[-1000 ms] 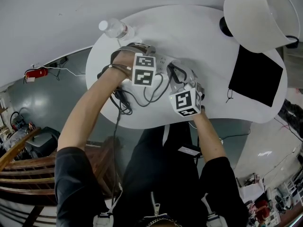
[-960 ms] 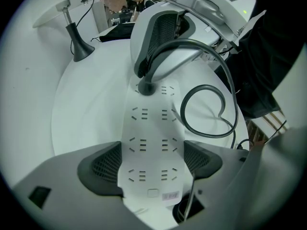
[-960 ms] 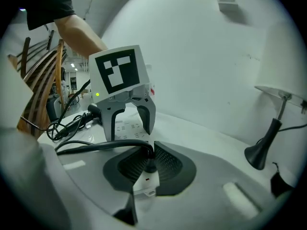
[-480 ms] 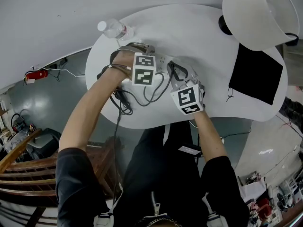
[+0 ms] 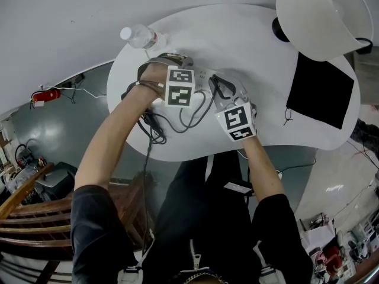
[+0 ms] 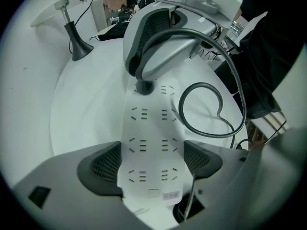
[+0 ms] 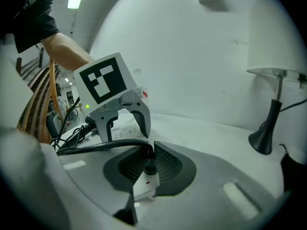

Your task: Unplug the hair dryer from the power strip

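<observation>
White power strip (image 6: 148,143) clamped, plug (image 7: 145,185) pinched

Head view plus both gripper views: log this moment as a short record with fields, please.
surface: white table
left gripper: shut on the long white power strip, jaws across its width
right gripper: shut on the white plug with black cord
plug position: at the strip's far end; whether it is seated cannot be told
also on table: clear plastic water bottle, white lamp, black square mat
</observation>
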A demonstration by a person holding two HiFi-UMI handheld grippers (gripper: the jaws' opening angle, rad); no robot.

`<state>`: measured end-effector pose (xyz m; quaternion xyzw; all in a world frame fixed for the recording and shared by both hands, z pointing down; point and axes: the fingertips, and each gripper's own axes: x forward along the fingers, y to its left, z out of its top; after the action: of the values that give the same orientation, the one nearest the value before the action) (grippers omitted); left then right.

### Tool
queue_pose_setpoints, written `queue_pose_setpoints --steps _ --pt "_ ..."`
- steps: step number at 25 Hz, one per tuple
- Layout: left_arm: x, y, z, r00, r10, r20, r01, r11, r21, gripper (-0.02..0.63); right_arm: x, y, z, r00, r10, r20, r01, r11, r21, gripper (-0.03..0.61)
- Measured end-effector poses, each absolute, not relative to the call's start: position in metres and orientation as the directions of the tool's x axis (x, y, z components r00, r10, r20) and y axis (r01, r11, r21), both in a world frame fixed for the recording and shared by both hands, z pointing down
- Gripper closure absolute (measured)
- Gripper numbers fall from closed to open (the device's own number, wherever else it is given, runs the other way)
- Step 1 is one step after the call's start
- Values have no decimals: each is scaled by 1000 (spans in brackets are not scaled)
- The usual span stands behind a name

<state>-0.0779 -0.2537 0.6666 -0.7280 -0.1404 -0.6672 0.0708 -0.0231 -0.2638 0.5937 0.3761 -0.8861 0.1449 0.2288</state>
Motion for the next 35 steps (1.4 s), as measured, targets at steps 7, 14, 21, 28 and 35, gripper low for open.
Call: queue_pose_setpoints --steps 7,14,21,28,35 --pt "-77 -254 667 72 113 991 291 -953 88 225 -23 -261 593 -593 -610 526 -740 671 -57 538" --pt "-79 -256 665 74 113 991 294 -952 86 224 -29 -286 525 -623 -687 374 -728 685 44 537" --pt "-77 -255 665 70 114 991 293 -952 89 225 -18 -267 555 -613 -649 450 -721 693 17 535" --pt "-77 -253 667 68 112 991 293 -952 87 224 -19 -256 567 -602 -637 481 -727 687 1 535" --pt "-79 -254 665 70 101 992 292 -953 76 224 -12 -248 561 -600 -625 500 -704 709 40 534"
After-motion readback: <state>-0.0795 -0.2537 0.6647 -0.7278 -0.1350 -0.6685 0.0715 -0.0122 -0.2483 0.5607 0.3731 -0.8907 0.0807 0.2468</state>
